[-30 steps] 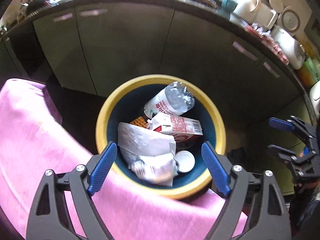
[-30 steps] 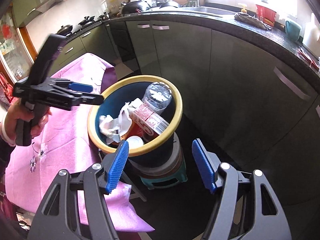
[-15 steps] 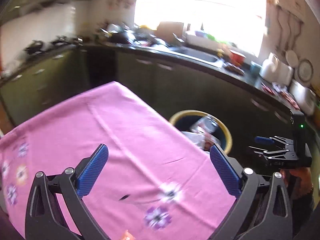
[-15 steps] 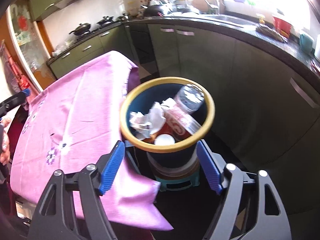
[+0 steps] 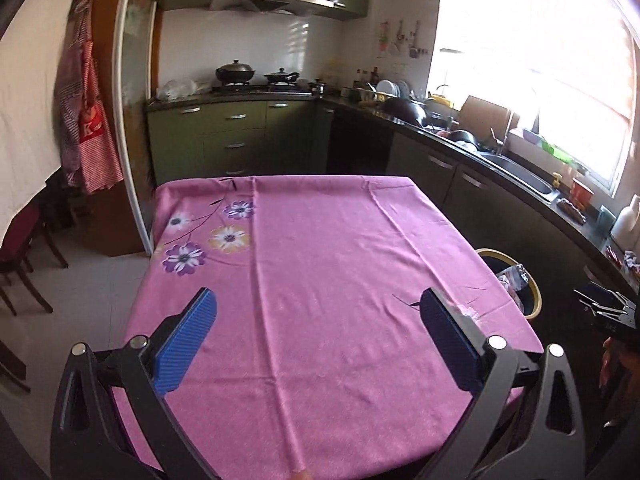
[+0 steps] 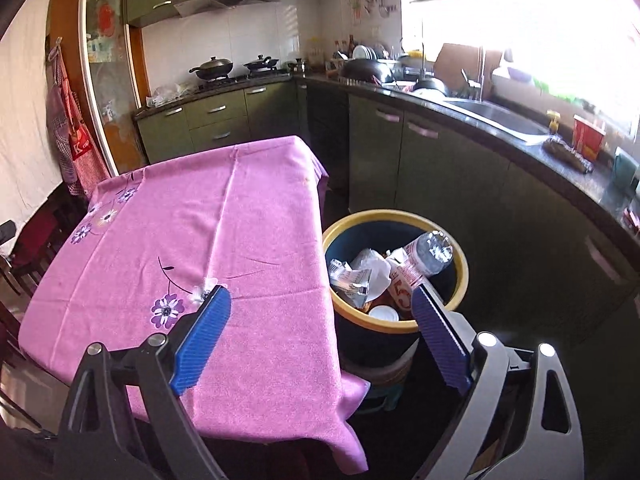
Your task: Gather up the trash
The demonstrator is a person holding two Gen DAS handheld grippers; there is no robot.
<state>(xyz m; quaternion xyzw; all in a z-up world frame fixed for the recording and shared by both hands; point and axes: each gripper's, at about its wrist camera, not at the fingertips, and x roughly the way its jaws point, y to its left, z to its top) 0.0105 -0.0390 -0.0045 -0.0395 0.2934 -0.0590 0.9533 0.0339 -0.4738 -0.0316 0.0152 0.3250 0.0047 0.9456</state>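
Both grippers, left (image 5: 318,344) & right (image 6: 320,340), gape wide, holding nothing. Trash (image 6: 384,276) sits in bin (image 6: 460,268) beside surface (image 6: 200,240): light, crushable wrappers; pinch crumpled edges, prob.

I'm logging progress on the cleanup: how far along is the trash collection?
Looks nearly or fully done. The trash bin holds a plastic bottle, a carton, crumpled wrappers. Nothing is in hand: left gripper and right gripper are open, empty. No trash shows on the pink tablecloth.
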